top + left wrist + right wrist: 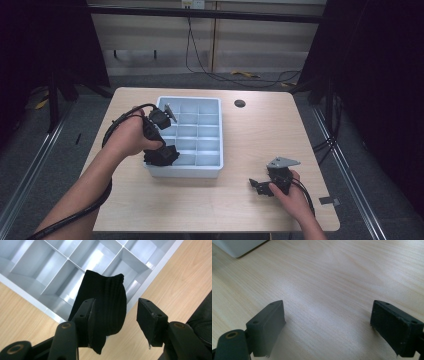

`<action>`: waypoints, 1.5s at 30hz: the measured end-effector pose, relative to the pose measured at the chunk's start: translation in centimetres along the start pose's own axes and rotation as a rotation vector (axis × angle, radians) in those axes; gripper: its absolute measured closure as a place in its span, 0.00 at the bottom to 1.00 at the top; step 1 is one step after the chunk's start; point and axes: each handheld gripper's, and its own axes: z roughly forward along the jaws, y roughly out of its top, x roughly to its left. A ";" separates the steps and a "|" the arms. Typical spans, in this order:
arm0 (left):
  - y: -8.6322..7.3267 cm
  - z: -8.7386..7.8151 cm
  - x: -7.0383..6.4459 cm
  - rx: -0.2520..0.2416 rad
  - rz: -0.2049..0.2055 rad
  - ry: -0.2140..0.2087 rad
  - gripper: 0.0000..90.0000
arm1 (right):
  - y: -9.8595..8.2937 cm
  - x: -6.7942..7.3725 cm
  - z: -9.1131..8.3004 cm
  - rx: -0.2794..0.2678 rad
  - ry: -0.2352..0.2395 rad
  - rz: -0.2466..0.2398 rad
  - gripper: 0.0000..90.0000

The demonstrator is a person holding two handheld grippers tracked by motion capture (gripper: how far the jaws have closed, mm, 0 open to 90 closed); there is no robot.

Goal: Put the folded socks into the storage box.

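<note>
My left claw (113,315) gapes — black sock (106,307) against one jaw, over the tray's (185,171) near-left corner; right claw (327,327) spread wide.

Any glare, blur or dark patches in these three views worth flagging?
High view: sharp on the table, with black surroundings at both sides. Left gripper view: bright glare on the tray dividers, and the black sock shows little texture. Right gripper view: jaws soft, a pale sheen on the wood.
</note>
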 end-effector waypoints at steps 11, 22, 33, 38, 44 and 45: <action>0.6 -1.1 0.5 -0.017 -0.036 -0.049 0.77 | 0.0 0.0 0.0 0.000 0.000 0.000 0.13; 0.6 -1.0 0.6 0.036 -0.100 -0.065 1.00 | 0.0 0.0 0.0 0.000 0.000 0.000 0.13; 1.1 -0.1 0.5 0.060 -0.116 -0.063 1.00 | 0.0 0.0 0.0 -0.001 0.002 0.000 0.13; 1.3 1.0 1.0 0.074 -0.107 -0.045 1.00 | 0.0 0.0 0.0 -0.001 0.002 0.000 0.13; 1.3 2.3 1.6 0.078 -0.116 -0.039 1.00 | 0.0 0.0 0.0 -0.001 0.003 0.001 0.13; 1.4 2.6 1.6 0.080 -0.116 -0.036 1.00 | 0.0 0.0 0.0 0.000 0.001 0.000 0.13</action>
